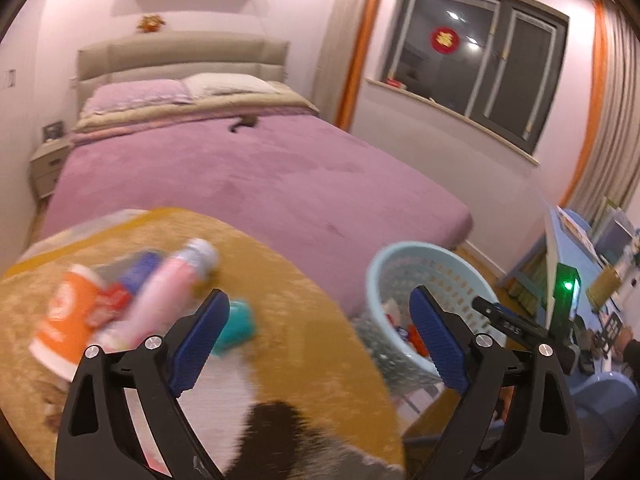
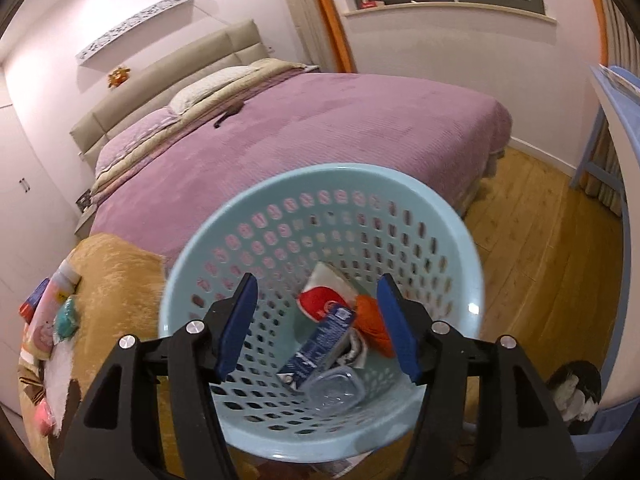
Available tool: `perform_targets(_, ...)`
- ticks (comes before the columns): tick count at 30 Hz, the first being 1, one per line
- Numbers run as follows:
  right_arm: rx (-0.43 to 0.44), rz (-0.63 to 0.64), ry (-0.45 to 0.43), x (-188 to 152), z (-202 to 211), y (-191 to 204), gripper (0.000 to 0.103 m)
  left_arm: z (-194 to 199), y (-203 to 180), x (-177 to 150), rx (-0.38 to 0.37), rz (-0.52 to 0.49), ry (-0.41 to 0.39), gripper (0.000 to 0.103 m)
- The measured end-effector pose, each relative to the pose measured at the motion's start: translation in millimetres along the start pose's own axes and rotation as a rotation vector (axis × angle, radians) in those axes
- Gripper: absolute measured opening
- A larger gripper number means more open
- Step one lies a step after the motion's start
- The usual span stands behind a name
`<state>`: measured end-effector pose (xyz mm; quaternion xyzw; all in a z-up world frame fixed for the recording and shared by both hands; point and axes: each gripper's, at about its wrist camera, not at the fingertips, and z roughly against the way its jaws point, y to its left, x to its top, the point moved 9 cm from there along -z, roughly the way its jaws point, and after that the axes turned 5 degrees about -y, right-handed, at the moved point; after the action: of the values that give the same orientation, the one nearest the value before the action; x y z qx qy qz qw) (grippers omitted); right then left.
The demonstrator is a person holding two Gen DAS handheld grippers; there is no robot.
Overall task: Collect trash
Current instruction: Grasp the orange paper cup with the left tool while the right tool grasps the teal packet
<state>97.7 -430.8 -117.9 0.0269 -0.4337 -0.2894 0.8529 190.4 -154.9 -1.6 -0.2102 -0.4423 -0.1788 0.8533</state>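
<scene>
My left gripper (image 1: 320, 344) is open and empty over a tan plush blanket (image 1: 304, 280). To its left lie an orange paper cup (image 1: 66, 328), a pink tube (image 1: 160, 292), a red-and-blue packet (image 1: 128, 284) and a teal item (image 1: 236, 326). A light blue perforated basket (image 1: 404, 264) stands to the right. My right gripper (image 2: 318, 328) is open and empty right above the basket (image 2: 320, 184). Inside lie a blue carton (image 2: 320, 340), a red-and-white wrapper (image 2: 324, 292), an orange item (image 2: 370, 316) and a clear plastic container (image 2: 336, 388).
A bed with a purple cover (image 1: 256, 176) fills the background, with a small dark object (image 1: 242, 122) on it. A nightstand (image 1: 48, 164) is at the left. A blue desk (image 1: 580, 248) stands on the right. The floor (image 2: 540, 248) is wood.
</scene>
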Motion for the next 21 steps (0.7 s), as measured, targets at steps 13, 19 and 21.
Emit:
perform_targets(13,0.16,0.152,-0.06,2,22,96,0.059,76,122,6,0.239,0.086,-0.076,0.089)
perform_targets(19,0.301,0.294,-0.061,-13,36,181,0.059,104,190,-8,0.341,0.18,-0.067,0.089)
perform_targets(21,0.346,0.35,-0.04,-22,36,217,0.059,108,204,-14,0.358,0.204,-0.049,0.089)
